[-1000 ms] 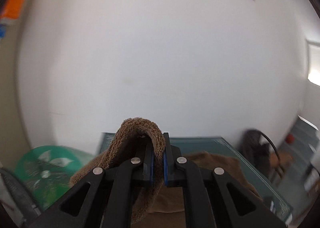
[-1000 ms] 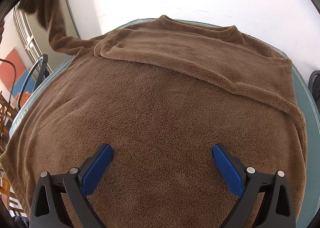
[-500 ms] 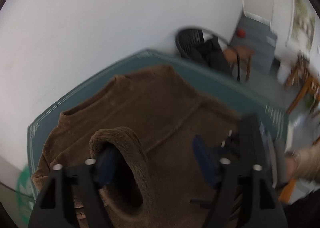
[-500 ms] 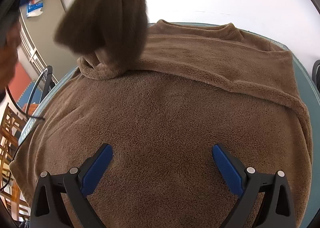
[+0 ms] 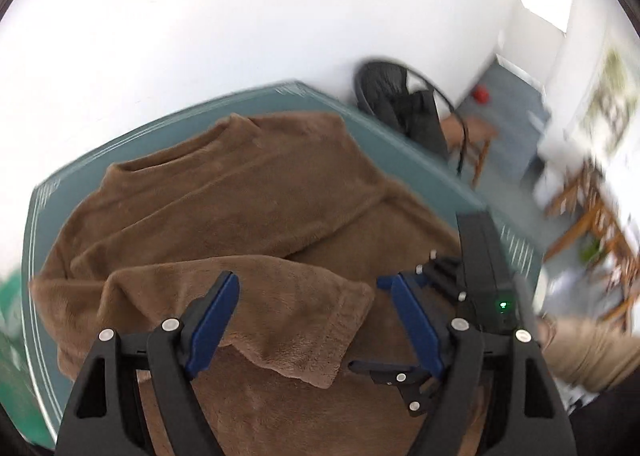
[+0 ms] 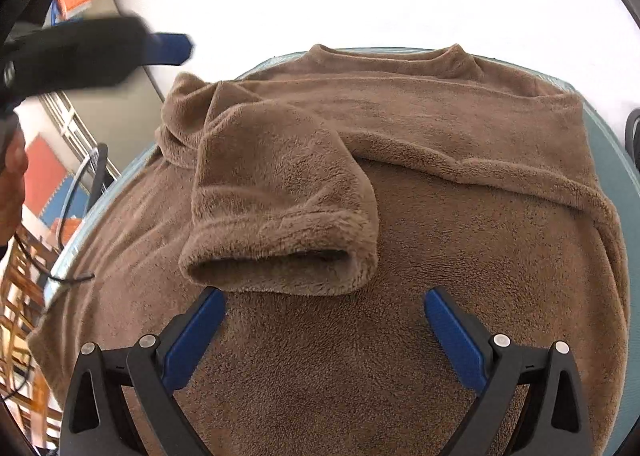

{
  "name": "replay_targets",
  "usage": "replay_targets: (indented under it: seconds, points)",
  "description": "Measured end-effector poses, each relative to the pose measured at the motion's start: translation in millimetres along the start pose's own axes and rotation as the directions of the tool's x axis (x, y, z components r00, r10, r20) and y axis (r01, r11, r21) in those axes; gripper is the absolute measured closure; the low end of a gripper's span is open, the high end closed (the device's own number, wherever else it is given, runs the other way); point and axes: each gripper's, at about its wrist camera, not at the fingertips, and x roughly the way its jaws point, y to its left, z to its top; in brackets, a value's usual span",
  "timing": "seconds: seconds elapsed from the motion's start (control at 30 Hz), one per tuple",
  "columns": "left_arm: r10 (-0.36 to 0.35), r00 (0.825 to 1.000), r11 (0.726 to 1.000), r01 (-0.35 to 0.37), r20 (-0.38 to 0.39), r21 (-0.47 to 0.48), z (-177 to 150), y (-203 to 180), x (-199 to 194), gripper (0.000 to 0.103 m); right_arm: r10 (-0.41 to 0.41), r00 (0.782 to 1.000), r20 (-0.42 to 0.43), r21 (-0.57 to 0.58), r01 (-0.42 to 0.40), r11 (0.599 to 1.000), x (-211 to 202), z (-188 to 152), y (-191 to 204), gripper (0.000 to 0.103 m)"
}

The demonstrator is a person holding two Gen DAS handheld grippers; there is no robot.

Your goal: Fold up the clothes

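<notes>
Sweater (image 6: pixel 400 256) lies spread over the desk (image 5: pixel 392 160), one sleeve (image 6: pixel 280 192) folded across its left side. Left gripper (image 5: pixel 312 320) and right gripper (image 6: pixel 324 332) hover with fingers spread, holding nothing. Risk: the thick sleeve may slide back if snagged.

1 brown sweater (image 6: pixel 400 216), 1 green table (image 5: pixel 380 136), 2 tongs (image 6: pixel 324 332), 1 fan (image 5: pixel 400 96)
</notes>
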Motion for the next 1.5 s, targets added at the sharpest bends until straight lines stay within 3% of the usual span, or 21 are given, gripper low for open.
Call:
replay_targets:
  seconds: [0.17, 0.3, 0.4, 0.5, 0.6, 0.63, 0.9, 1.07, 1.27, 1.3, 1.33, 1.43, 1.5]
  points:
    - [0.039, 0.996, 0.977, -0.022, 0.076, -0.213, -14, 42, -25, 0.019, 0.040, 0.999, 0.031, 0.010, -0.041, 0.999, -17, 3, 0, 0.001]
    - [0.028, 0.995, 0.907, 0.016, 0.097, -0.421, -43, 87, -37, 0.019, 0.072, 0.996, 0.055, 0.017, -0.074, 0.997, -31, 5, 0, 0.001]
    - [0.056, 0.992, 0.867, 0.009, 0.115, -0.498, -66, 110, -43, 0.019, 0.096, 0.993, 0.074, 0.021, -0.098, 0.995, -41, 6, 0, 0.001]
    - [0.077, 0.990, 0.836, 0.002, 0.121, -0.549, -83, 127, -47, 0.019, 0.126, 0.990, 0.058, -0.086, -0.121, 0.989, -50, 5, 26, 0.006]
    - [0.070, 0.989, 0.820, 0.017, 0.129, -0.572, -96, 136, -43, 0.019, 0.098, 0.995, -0.029, -0.183, -0.102, 0.978, -38, 4, 54, 0.049]
    - [0.067, 0.989, 0.819, 0.022, 0.132, -0.574, -99, 137, -42, 0.019, 0.085, 0.995, -0.056, -0.214, -0.095, 0.972, -32, 4, 62, 0.052]
    - [0.057, 0.987, 0.807, 0.044, 0.153, -0.589, -120, 152, -48, 0.019, -0.047, 0.994, -0.102, -0.354, 0.008, 0.935, -1, 16, 86, 0.052]
    - [0.042, 0.986, 0.783, 0.070, 0.164, -0.618, -131, 164, -45, 0.019, -0.125, 0.982, -0.140, -0.486, 0.042, 0.873, 20, 22, 96, 0.052]
    - [0.031, 0.985, 0.764, 0.085, 0.169, -0.639, -140, 175, -40, 0.019, -0.142, 0.988, -0.065, -0.585, 0.078, 0.808, 24, 30, 120, 0.052]
    - [0.029, 0.985, 0.761, 0.087, 0.168, -0.642, -142, 176, -40, 0.019, -0.154, 0.987, -0.035, -0.597, 0.103, 0.795, 25, 31, 124, 0.055]
    - [0.028, 0.985, 0.758, 0.090, 0.169, -0.646, -143, 178, -39, 0.019, -0.176, 0.984, -0.016, -0.609, 0.130, 0.782, 28, 31, 126, 0.068]
    - [0.026, 0.985, 0.751, 0.096, 0.173, -0.654, -147, 183, -39, 0.019, -0.249, 0.968, 0.010, -0.633, 0.199, 0.748, 39, 32, 130, 0.088]
    - [0.029, 0.984, 0.747, 0.095, 0.175, -0.658, -148, 186, -39, 0.019, -0.259, 0.966, 0.020, -0.635, 0.212, 0.743, 38, 36, 131, 0.092]
